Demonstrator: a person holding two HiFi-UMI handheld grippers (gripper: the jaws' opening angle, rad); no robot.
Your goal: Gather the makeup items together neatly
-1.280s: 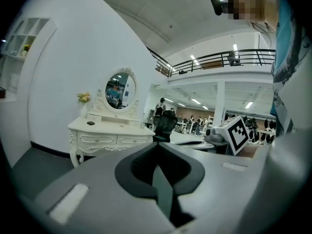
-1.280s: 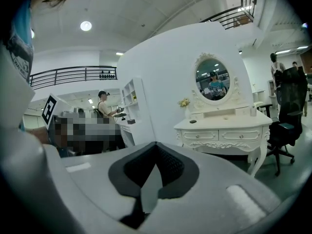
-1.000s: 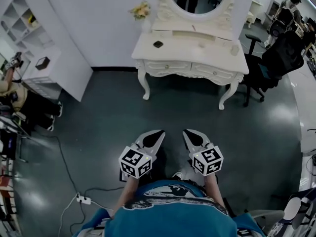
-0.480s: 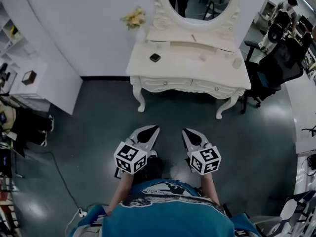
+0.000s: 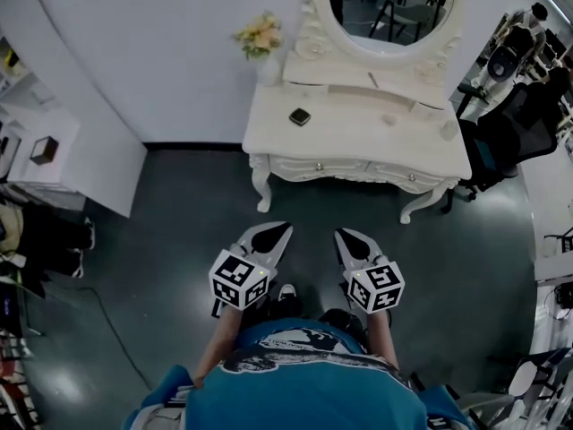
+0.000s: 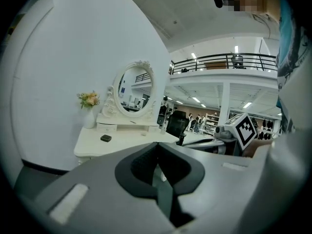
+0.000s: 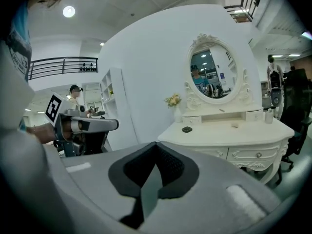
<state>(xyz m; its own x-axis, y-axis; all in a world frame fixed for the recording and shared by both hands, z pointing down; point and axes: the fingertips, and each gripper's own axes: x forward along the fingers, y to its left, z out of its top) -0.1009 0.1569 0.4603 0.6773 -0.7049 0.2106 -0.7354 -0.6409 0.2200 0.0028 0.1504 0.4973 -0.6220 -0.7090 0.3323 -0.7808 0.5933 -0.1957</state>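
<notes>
Tongs: left tongs point(image 5: 283, 229) and right tongs point(image 5: 341, 235) were closed, empty | Makeup: dark square case point(image 5: 300, 116) lay on desk point(image 5: 358, 146), well apart from both | Unclear: pale items point(image 5: 389, 120) there were too small to identify.

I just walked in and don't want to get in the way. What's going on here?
A person stands on the dark floor facing a white dressing table, holding a left gripper and a right gripper out in front. Both grippers are shut and empty, short of the table. On the tabletop a small dark case and a couple of pale small items lie spread apart, untouched, so gathering the makeup items has not begun.
</notes>
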